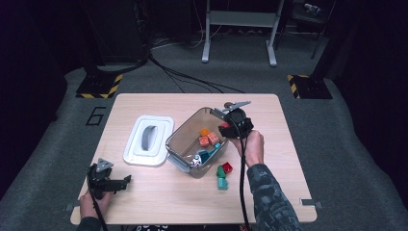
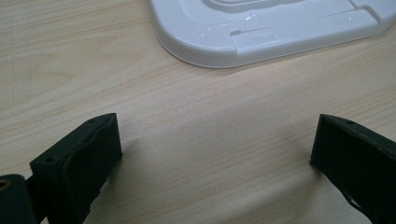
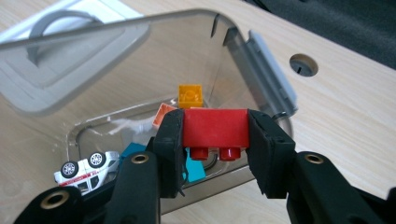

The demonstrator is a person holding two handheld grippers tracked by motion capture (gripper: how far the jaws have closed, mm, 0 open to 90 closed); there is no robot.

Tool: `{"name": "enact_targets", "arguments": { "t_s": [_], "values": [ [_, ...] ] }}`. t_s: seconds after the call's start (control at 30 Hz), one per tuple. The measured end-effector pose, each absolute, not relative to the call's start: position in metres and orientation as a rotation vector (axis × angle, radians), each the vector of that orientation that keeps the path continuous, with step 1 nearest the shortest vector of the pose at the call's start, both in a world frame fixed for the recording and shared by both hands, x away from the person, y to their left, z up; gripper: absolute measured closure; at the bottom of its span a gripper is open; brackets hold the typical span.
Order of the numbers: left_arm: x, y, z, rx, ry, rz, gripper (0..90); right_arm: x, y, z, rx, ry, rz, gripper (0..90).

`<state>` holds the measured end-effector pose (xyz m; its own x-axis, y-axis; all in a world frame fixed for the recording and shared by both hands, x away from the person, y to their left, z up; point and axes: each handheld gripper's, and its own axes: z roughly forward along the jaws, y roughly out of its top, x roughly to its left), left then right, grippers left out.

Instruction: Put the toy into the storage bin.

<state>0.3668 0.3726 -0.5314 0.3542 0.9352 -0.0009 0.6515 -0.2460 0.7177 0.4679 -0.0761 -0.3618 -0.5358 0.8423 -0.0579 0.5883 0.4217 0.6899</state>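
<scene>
Where grey carpet [image 1: 337,144] surrounds the pale wooden table [image 1: 159,192], we log: left tongs [image 2: 215,140] wide and empty; right tongs [image 3: 215,135] clamping a red brick [image 3: 215,127] over the clear bin [image 1: 185,139].

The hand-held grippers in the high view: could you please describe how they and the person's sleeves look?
Both are black. The left hand-held gripper carries a grey three-cornered plate on top; the right hand-held gripper has a similar one. A black cable trails from the right one along a dark, camouflage-patterned sleeve. Its jaws are blocky, with brass-coloured rivets.

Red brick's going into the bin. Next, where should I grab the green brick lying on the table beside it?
Take the green brick from above, by its two flat side walls. It lies on the table close against a red brick and a teal brick, so use whichever sides are clear of them.
</scene>
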Motion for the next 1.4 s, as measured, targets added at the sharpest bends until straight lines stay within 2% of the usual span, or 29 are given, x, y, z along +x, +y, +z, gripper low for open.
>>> {"name": "enact_targets", "arguments": {
  "t_s": [0.67,0.8,1.03,1.27,1.4],
  "values": [
    [0.367,0.372,-0.533,1.974,1.374,0.596,1.6,0.468,-0.072,-0.378,1.205,2.364,0.797,57.8],
    [0.367,0.372,-0.533,1.974,1.374,0.596,1.6,0.466,-0.073,-0.376,1.223,2.356,0.81,45.2],
    [0.367,0.372,-0.533,1.976,1.375,0.595,1.6,0.459,-0.082,-0.368,1.229,2.318,0.879,28.7],
    [0.367,0.372,-0.532,1.984,1.374,0.584,1.6,0.448,-0.098,-0.359,1.266,2.249,0.957,17.5],
    [0.367,0.372,-0.532,1.98,1.374,0.591,1.6,0.439,-0.11,-0.356,1.287,2.221,1.0,14.8]
  ]
}}
